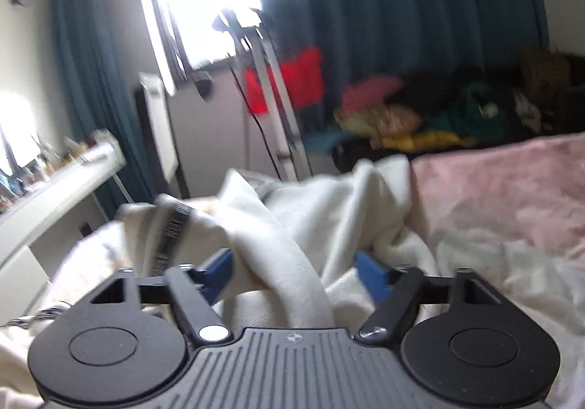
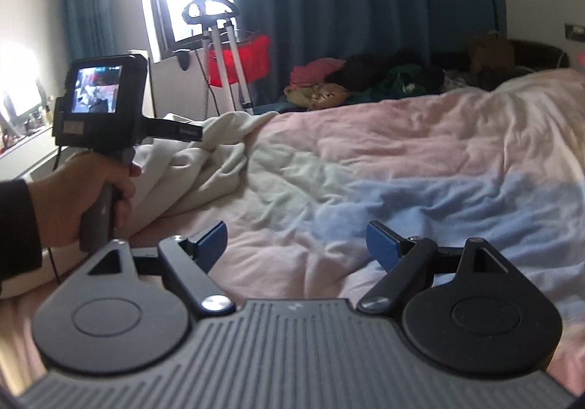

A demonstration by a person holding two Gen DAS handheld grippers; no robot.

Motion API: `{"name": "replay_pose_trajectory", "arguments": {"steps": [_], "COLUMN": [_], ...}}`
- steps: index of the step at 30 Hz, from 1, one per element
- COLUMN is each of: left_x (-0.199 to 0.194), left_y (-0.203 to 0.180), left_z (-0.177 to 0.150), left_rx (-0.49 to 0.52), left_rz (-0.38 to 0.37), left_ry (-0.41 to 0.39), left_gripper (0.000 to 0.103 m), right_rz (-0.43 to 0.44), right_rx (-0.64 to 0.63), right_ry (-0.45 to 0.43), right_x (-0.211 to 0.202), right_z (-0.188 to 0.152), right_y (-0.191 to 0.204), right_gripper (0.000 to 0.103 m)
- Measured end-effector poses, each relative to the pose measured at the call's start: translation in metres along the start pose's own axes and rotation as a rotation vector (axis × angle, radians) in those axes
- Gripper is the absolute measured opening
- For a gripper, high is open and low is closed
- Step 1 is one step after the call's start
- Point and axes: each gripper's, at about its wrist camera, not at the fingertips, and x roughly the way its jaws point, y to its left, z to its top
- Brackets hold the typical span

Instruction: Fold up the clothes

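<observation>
Cream garment (image 1: pixel 292 226) is lying bunched at the bed's (image 2: pixel 402 138) left side, a fold running straight between the left gripper's (image 1: pixel 296 268) parted, unclosed fingers. The right gripper (image 2: pixel 296 240) is hovering wide open and empty over the pink cover, well right of it.

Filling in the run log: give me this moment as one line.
task: fold clothes | left gripper: open, cream garment between fingers | right gripper: open, over pink blanket

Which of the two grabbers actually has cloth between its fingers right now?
The left gripper: a fold of the cream garment runs between its open blue fingers. The right gripper hovers open, only the pink bedspread beyond.
</observation>
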Motion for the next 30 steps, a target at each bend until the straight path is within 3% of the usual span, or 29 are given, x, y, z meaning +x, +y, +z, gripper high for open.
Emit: {"name": "replay_pose_trajectory", "arguments": {"steps": [1,2,5,9,13,16,25,26,30], "left_x": [0.004,0.004,-0.011,-0.079,-0.151,-0.212,-0.295,-0.296,-0.315], "left_y": [0.001,0.001,0.009,0.027,0.045,0.054,0.081,0.084,0.105], "left_z": [0.003,0.004,0.008,0.007,0.0,-0.04,-0.161,-0.164,-0.171], "left_rx": [0.013,0.027,0.033,-0.041,-0.109,-0.105,-0.237,-0.236,-0.291], "left_rz": [-0.004,-0.005,-0.009,-0.078,-0.154,-0.22,-0.4,-0.408,-0.422], "left_ry": [0.02,0.03,0.018,-0.034,-0.09,-0.155,-0.023,-0.022,-0.068], "left_gripper": [0.048,0.03,0.012,0.008,0.007,0.007,0.011,0.015,0.048], "right_rz": [0.002,0.008,0.042,0.049,0.032,0.02,-0.007,-0.008,0.019], "right_rx": [-0.001,0.004,0.013,0.004,0.031,0.052,0.082,0.068,-0.001], "right_ry": [0.011,0.023,0.022,-0.009,-0.004,0.0,0.009,0.013,0.032], "right_x": [0.003,0.005,0.003,-0.009,-0.027,-0.04,-0.08,-0.084,-0.098], "right_z": [0.0,0.0,0.003,0.001,-0.003,-0.006,-0.017,-0.019,-0.018], "right_y": [0.0,0.002,0.006,0.011,0.014,0.015,0.031,0.036,0.059], "right_gripper": [0.084,0.084,0.084,0.084,0.085,0.085,0.084,0.084,0.084]}}
